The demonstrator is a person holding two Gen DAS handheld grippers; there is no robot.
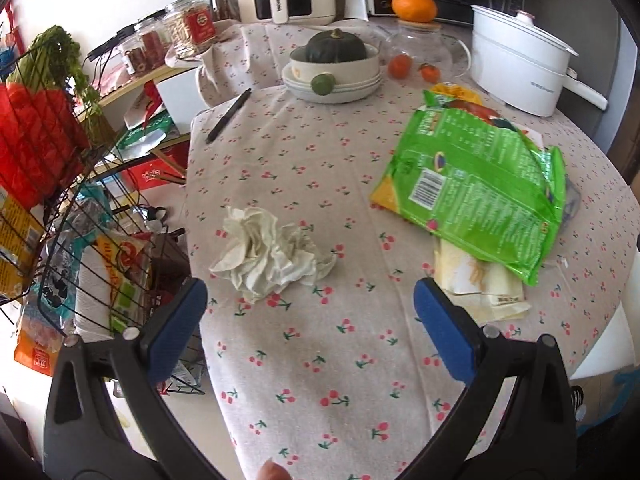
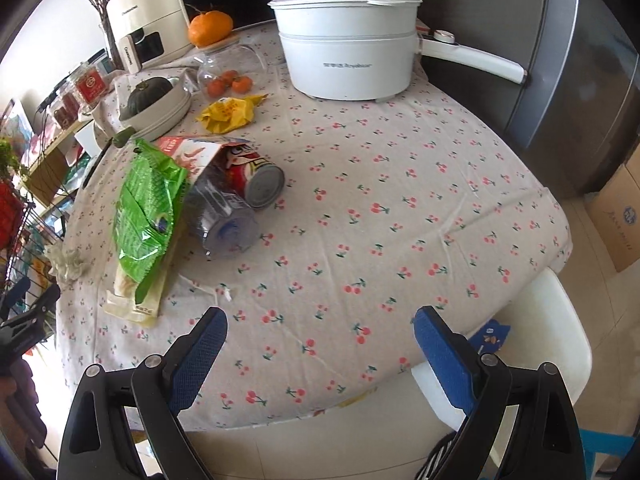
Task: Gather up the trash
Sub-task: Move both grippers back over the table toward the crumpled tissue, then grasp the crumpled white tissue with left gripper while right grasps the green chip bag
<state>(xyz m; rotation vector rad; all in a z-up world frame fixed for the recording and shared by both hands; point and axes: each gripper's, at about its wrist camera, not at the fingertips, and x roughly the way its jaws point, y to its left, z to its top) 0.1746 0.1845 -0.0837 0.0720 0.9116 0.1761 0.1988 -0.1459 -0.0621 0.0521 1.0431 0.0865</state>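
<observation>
A crumpled white tissue [image 1: 268, 254] lies on the cherry-print tablecloth [image 1: 312, 168], just beyond my open left gripper [image 1: 310, 300]. To its right a green snack bag [image 1: 476, 184] covers a cream paper wrapper [image 1: 480, 288]. In the right wrist view the green snack bag [image 2: 148, 216] leans on a clear plastic bottle [image 2: 224, 220] and a red can [image 2: 252, 176]. A yellow wrapper [image 2: 230, 114] lies farther back. The tissue [image 2: 66, 264] shows at the table's left edge. My right gripper [image 2: 320, 328] hangs open over the near table edge, holding nothing.
A white electric pot [image 2: 348, 52], a stack of bowls with a dark squash [image 1: 336, 50], a black pen [image 1: 228, 116], oranges [image 1: 414, 4] and a glass jar stand at the back. A wire rack [image 1: 80, 216] with packages sits left of the table. A white chair [image 2: 540, 340] is at lower right.
</observation>
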